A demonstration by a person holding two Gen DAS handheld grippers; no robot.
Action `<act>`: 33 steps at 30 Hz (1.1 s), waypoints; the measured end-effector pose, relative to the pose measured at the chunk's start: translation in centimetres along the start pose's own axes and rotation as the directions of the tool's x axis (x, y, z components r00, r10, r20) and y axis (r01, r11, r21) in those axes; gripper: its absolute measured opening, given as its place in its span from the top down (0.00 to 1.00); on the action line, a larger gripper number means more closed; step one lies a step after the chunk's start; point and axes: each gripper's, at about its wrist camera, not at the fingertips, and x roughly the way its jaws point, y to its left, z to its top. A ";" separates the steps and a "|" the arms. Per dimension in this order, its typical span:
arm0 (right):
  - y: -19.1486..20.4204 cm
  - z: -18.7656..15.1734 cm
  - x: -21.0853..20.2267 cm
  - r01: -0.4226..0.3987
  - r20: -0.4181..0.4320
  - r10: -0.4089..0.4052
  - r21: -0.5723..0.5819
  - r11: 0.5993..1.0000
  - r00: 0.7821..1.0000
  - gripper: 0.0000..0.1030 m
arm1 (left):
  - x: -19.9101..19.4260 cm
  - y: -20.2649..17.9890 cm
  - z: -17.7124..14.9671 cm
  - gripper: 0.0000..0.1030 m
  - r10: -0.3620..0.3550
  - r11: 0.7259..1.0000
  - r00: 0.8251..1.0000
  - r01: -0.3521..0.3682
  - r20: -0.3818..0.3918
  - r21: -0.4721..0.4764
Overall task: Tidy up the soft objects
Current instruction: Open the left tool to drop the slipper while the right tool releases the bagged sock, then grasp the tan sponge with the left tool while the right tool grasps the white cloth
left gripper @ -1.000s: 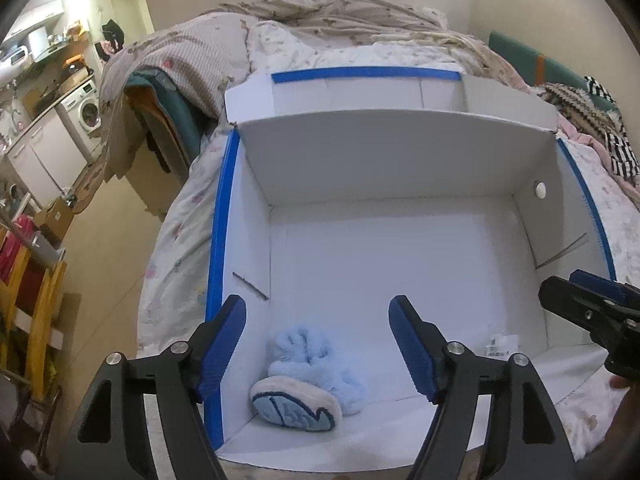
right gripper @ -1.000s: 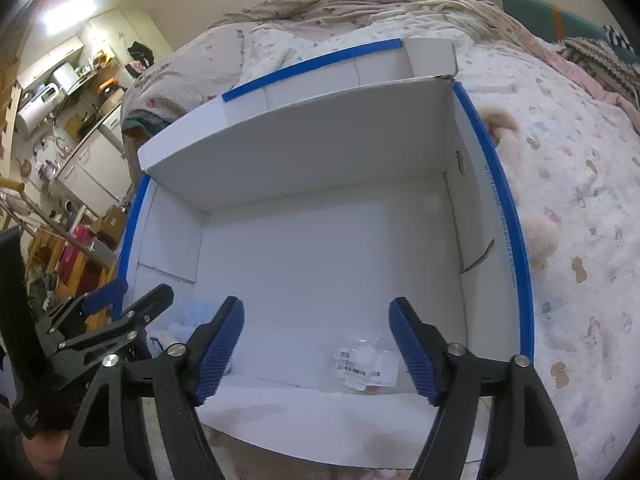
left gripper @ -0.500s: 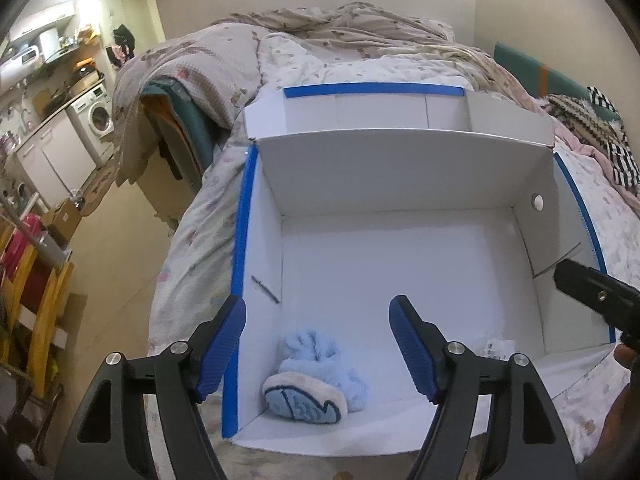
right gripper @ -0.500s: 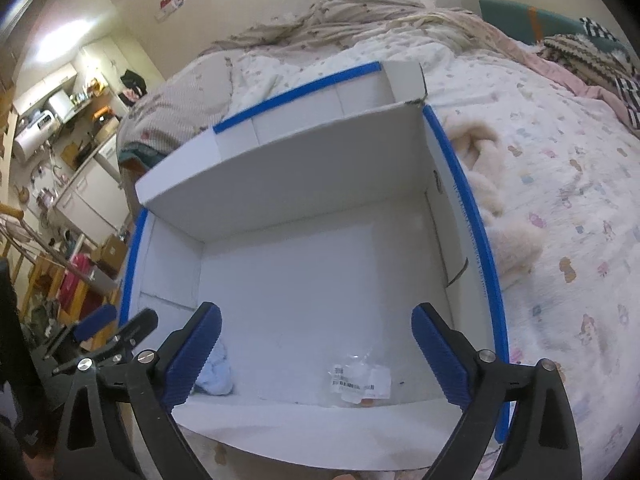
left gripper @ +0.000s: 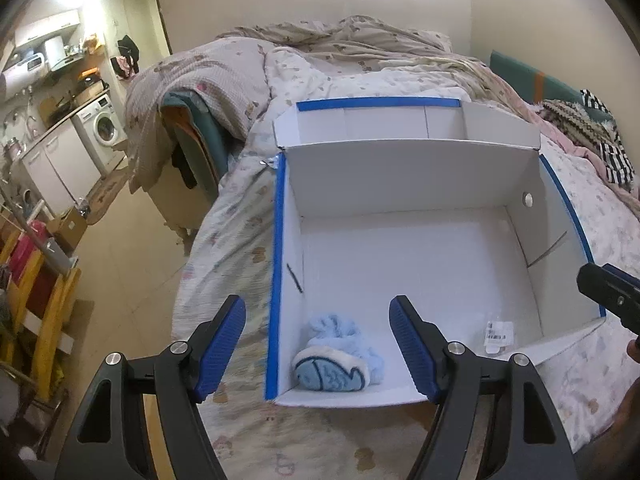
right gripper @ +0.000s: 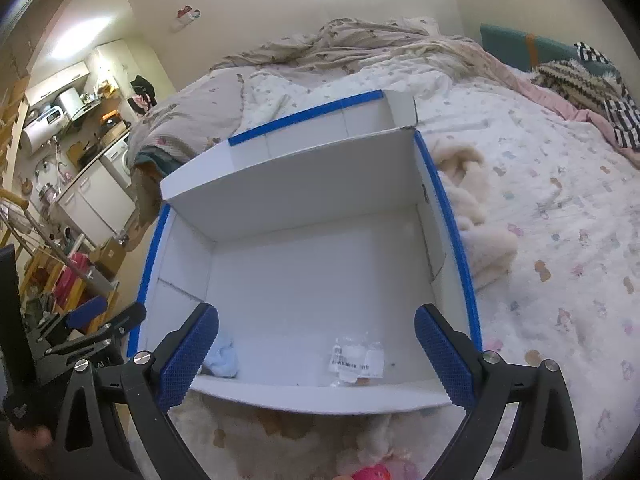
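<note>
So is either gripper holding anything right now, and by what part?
Nothing is held. The left gripper and right gripper are both open and empty above the box; the blue slipper lies inside.

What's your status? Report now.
Left hand-held gripper open, empty. Right hand-held gripper open, empty. Blue slipper in white box; cream plush outside. Nothing blocking.

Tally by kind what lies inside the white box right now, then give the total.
Light blue plush slipper: 1
Clear plastic packet with a barcode label: 1
Total inside the white box: 2
</note>
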 end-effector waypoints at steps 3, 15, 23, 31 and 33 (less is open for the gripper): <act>0.1 -0.6 -0.8 0.003 0.003 -0.003 -0.016 1.000 1.000 0.00 | -0.7 0.6 -0.6 0.30 0.000 1.000 1.000 0.000 -0.004 -0.018; -0.9 -3.6 -2.5 0.009 -0.051 -0.009 -0.006 1.000 0.999 0.00 | -1.4 1.0 -4.2 0.30 0.000 1.000 0.999 0.001 -0.050 0.009; -1.7 -4.9 -3.1 0.041 -0.078 -0.040 0.015 0.999 0.996 0.00 | -1.4 1.4 -6.0 0.30 0.002 1.000 0.996 -0.002 -0.085 0.004; -2.1 -5.9 -2.3 0.075 -0.154 -0.069 0.035 0.997 0.986 0.00 | -0.2 1.1 -7.4 0.30 -0.031 0.999 0.984 0.028 -0.174 -0.018; -2.6 -6.4 -2.0 0.092 -0.188 -0.080 0.054 0.994 0.979 0.00 | 0.3 0.7 -7.6 0.30 -0.012 1.000 0.982 0.011 -0.190 -0.003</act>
